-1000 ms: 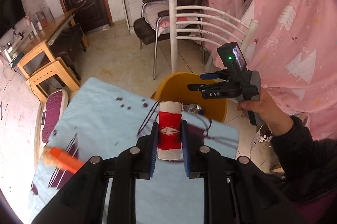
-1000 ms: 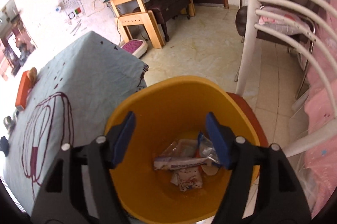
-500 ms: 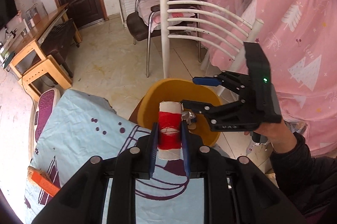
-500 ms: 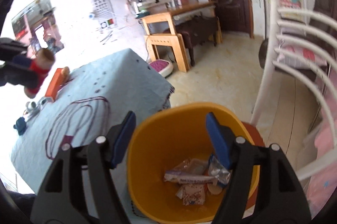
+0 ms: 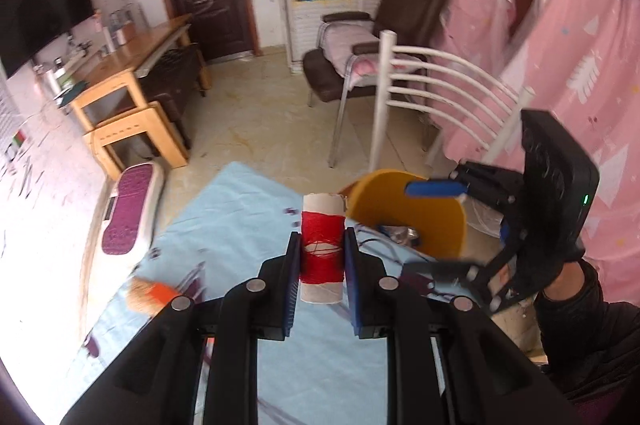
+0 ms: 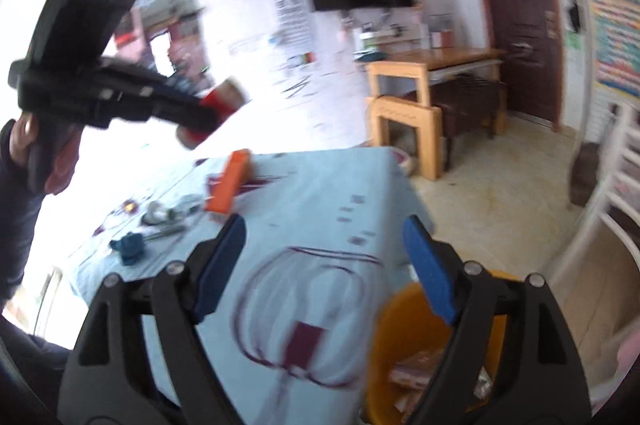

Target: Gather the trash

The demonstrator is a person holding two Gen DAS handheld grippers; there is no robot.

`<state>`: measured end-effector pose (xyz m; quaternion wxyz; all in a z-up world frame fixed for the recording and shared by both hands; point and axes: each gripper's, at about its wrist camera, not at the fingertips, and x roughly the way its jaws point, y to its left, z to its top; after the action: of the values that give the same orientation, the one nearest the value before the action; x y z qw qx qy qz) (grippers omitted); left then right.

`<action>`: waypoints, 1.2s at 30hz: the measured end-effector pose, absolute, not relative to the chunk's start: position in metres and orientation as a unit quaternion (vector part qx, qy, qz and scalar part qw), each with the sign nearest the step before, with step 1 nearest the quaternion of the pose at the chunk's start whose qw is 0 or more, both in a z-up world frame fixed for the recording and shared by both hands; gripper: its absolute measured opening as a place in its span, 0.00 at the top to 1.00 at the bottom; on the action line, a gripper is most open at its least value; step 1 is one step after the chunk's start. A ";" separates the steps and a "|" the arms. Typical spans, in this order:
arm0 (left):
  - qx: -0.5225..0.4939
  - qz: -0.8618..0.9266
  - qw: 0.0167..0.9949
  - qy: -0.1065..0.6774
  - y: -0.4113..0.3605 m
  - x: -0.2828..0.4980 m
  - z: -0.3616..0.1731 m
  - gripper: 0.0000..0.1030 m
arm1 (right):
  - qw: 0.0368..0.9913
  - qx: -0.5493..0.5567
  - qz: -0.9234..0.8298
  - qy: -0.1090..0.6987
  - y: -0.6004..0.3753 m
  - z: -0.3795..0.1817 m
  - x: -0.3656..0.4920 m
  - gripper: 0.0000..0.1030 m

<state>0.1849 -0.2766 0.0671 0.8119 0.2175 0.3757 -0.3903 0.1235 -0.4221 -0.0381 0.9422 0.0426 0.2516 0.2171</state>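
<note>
My left gripper point(image 5: 322, 257) is shut on a cardboard spool of red thread point(image 5: 322, 249) and holds it upright above the light-blue tablecloth point(image 5: 240, 217). The spool also shows blurred in the right wrist view point(image 6: 216, 105), in the left gripper point(image 6: 200, 117). The yellow trash bin point(image 5: 416, 213) stands past the table's far right edge; wrappers lie in it point(image 6: 416, 373). My right gripper point(image 6: 324, 269) is open and empty, over the table edge beside the bin point(image 6: 404, 345). It shows at the right of the left wrist view point(image 5: 436, 225).
On the tablecloth point(image 6: 320, 209) lie an orange brush point(image 6: 230, 185), a dark teal scrap point(image 6: 130, 247) and small bits of clutter point(image 6: 168, 213). A white chair point(image 5: 432, 93) and pink curtain point(image 5: 580, 65) stand behind the bin. A wooden desk point(image 5: 128, 77) is at left.
My right gripper has swung left from above the bin to over the table edge. My left gripper, still holding the spool, has drawn back over the cloth and turned left.
</note>
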 end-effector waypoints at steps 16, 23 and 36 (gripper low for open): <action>0.144 -0.282 0.868 0.382 -0.105 0.207 0.084 0.83 | 0.880 -0.056 0.234 0.411 -0.252 -0.064 0.244 0.51; 0.124 -0.281 0.872 0.380 -0.084 0.213 0.079 0.83 | 0.875 -0.059 0.220 0.427 -0.249 -0.072 0.246 0.78; 0.143 -0.348 0.846 0.377 -0.151 0.210 0.065 0.83 | 0.934 0.059 0.096 0.340 -0.422 -0.031 0.158 0.78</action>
<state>0.2102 -0.1506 0.0650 0.8461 0.1430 0.3773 -0.3482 0.1583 -0.4220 -0.0311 0.9335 0.0587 0.3405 0.0958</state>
